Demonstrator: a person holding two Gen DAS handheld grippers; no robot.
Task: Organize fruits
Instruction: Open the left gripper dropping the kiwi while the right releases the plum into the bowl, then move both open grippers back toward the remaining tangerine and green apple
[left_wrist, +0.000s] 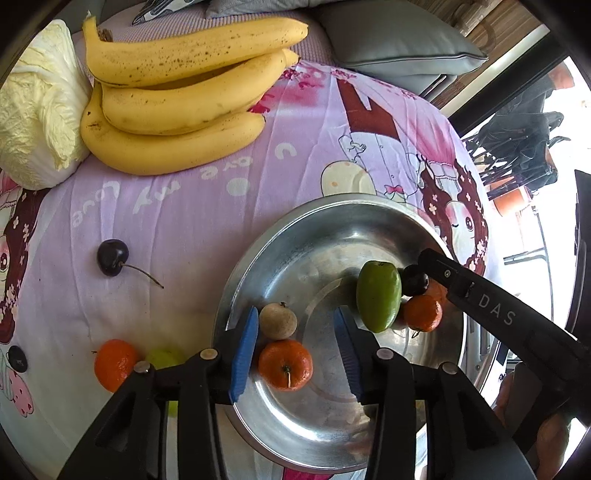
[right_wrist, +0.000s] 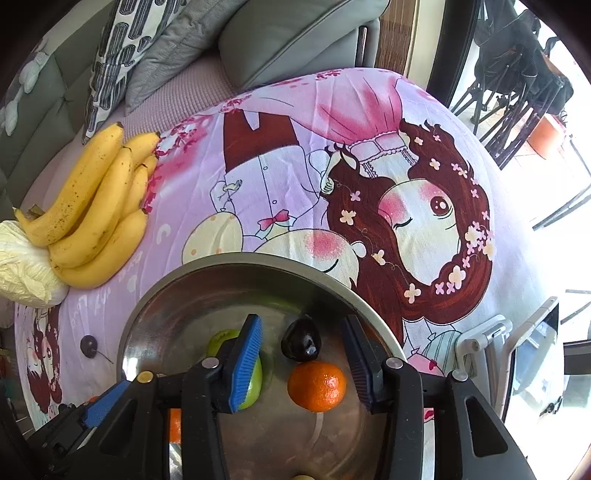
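A steel bowl (left_wrist: 317, 236) on the pink cartoon cloth holds a brown longan (left_wrist: 277, 320), a tangerine (left_wrist: 285, 364), a green fruit (left_wrist: 378, 301), a dark cherry (left_wrist: 414, 281) and another tangerine (left_wrist: 423, 313). My left gripper (left_wrist: 295, 354) is open over the bowl, its fingers either side of the longan and tangerine without touching. My right gripper (right_wrist: 303, 362) is open over the bowl (right_wrist: 258, 264), with the cherry (right_wrist: 301, 344) and tangerine (right_wrist: 317, 386) between its fingers and the green fruit (right_wrist: 221, 339) behind its left finger.
A banana bunch (left_wrist: 177, 107) and a cabbage (left_wrist: 37, 110) lie at the far left. A loose cherry (left_wrist: 112, 257), a tangerine (left_wrist: 114, 363) and a green fruit (left_wrist: 164, 357) lie on the cloth left of the bowl. Sofa cushions (right_wrist: 288, 37) stand behind.
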